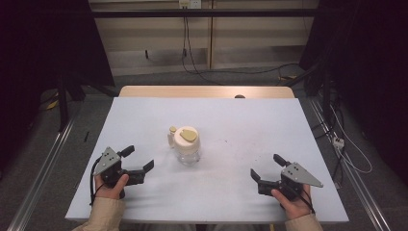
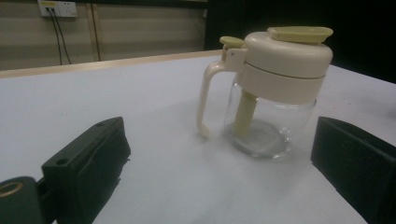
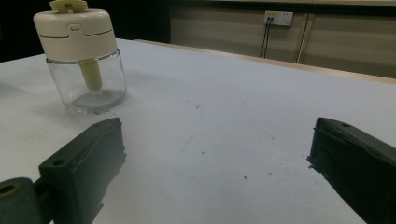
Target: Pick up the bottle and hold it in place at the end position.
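High view: one jar (image 1: 185, 144) stands upright on the table (image 1: 240, 120), a little left of the middle, and everything else is best placed from it. It is a single clear glass jar with one cream lid, one handle and one pale yellow-green flap on top; the handle sits on its far-left side. There are two grippers. The left gripper (image 1: 139, 159) lies near and to the left of the jar, held in one hand (image 1: 111, 187), its jaws spread wide with nothing between them. The right gripper (image 1: 266, 167) lies near and to the right of the jar, farther from it than the left one, held in the other hand (image 1: 291, 202), jaws likewise spread and holding nothing. Neither touches the jar.

From the left gripper view the jar (image 2: 271, 93) stands just beyond the jaws, toward the right one, and a pale stem hangs down inside the glass. From the right gripper view the jar (image 3: 84, 60) stands off beyond the left jaw.

The table has a pale blue-white top with a few small dark specks to the right of the jar and a wooden edge at the far side. Behind the jar runs a light panelled wall with one socket (image 1: 189, 4) and cables (image 1: 185, 43) hanging from it; dark hangings stand on both sides, and metal rails run along the floor.
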A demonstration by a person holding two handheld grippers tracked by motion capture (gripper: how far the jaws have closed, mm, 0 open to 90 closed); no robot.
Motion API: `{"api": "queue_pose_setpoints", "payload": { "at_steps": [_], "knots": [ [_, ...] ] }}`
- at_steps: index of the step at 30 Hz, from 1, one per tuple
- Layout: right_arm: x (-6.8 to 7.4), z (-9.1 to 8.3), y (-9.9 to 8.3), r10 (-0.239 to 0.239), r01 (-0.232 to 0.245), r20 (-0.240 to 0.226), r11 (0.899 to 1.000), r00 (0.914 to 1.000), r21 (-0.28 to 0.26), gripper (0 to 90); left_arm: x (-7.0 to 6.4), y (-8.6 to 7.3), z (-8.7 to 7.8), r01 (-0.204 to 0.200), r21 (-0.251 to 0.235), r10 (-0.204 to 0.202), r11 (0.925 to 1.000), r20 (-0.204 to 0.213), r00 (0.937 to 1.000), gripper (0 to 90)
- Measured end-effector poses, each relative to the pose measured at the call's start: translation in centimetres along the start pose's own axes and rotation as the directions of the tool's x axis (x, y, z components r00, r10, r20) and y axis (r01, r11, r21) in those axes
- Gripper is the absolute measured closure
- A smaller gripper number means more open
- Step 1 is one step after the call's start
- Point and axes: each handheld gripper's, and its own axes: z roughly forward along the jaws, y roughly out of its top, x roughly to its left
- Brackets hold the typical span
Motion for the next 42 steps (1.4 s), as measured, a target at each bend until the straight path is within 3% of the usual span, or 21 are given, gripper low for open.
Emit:
{"api": "queue_pose_setpoints", "payload": {
  "at_steps": [20, 42],
  "knots": [
    [-0.2, 0.0, 0.1, -0.003, 0.003, 0.005, 1.000, 1.0000, -0.005, 2.9, -1.9, 1.3, 1.5, 0.019, -0.033, -0.019, 0.9993, 0.015, 0.9997, 3.4],
    [-0.2, -0.2, 0.2, -0.006, 0.006, 0.017, 1.000, 0.9998, -0.003, 3.1, -4.2, 1.8, 5.1, -0.018, 0.047, 0.016, 0.9987, 0.037, 0.9992, 4.0]
  ]
}}
